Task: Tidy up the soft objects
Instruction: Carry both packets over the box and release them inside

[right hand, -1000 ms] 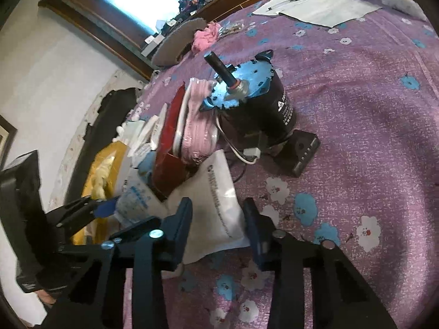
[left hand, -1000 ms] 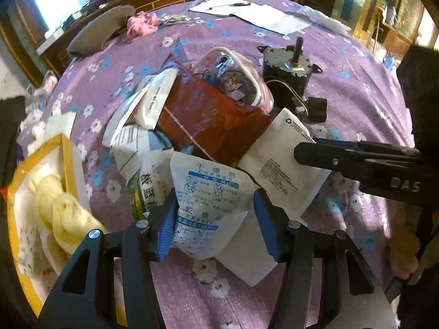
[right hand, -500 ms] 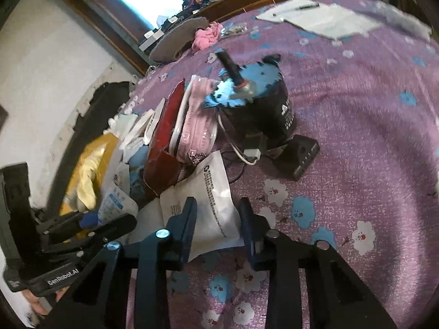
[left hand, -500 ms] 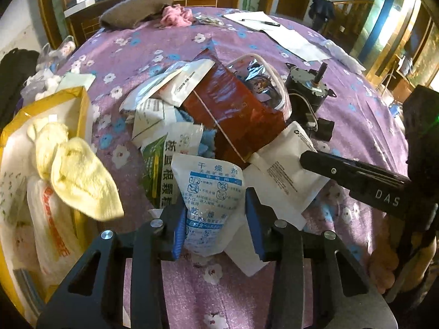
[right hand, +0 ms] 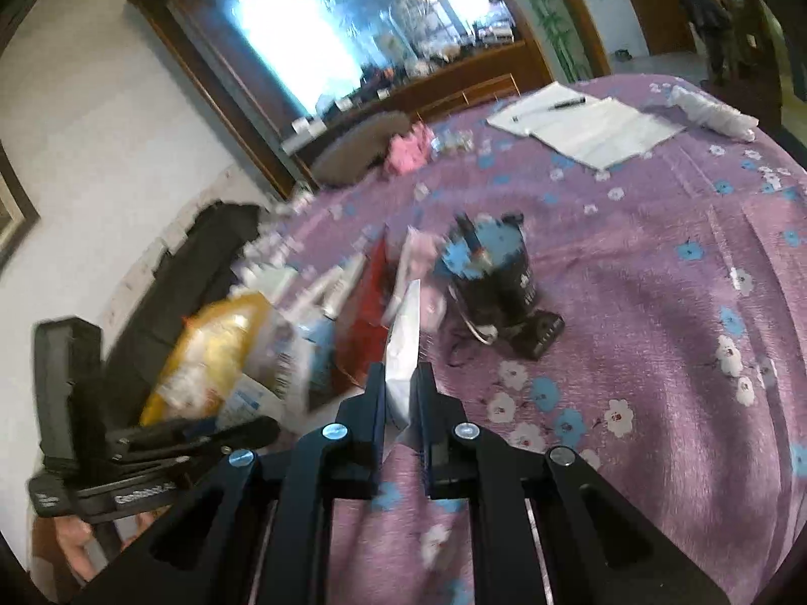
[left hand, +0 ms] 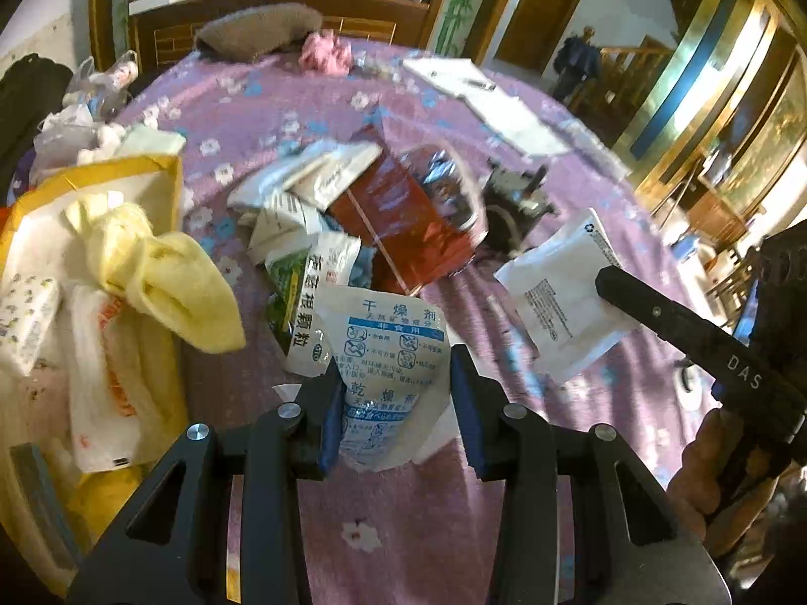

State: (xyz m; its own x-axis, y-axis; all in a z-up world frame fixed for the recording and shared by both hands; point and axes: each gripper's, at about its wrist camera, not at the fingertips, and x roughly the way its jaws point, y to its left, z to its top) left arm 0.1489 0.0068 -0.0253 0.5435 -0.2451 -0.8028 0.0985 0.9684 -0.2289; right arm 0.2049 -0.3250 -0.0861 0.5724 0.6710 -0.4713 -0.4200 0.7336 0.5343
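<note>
My left gripper (left hand: 398,393) is shut on a white desiccant packet with blue print (left hand: 388,348) and holds it above the purple flowered tablecloth (left hand: 403,544). My right gripper (right hand: 401,393) is shut on a plain white packet (right hand: 406,333), seen edge-on; the same packet (left hand: 565,292) hangs lifted at the right of the left wrist view. A heap of packets lies ahead: a red pouch (left hand: 403,222), a green-and-white sachet (left hand: 297,292) and white sachets (left hand: 323,176). A yellow bag (left hand: 166,171) at the left holds yellow cloths (left hand: 161,272).
A black motor with a shaft (right hand: 494,272) and its black plug (right hand: 544,327) stand behind the heap. Papers with a pen (right hand: 580,121), a pink cloth (right hand: 408,146) and a brown cushion (left hand: 257,35) lie at the far side. A dark bag (right hand: 202,252) is off the table's left edge.
Both grippers closed on their packets and lifted them. The right gripper raised the white packet off the cloth; the left pulled the desiccant packet back from the heap.
</note>
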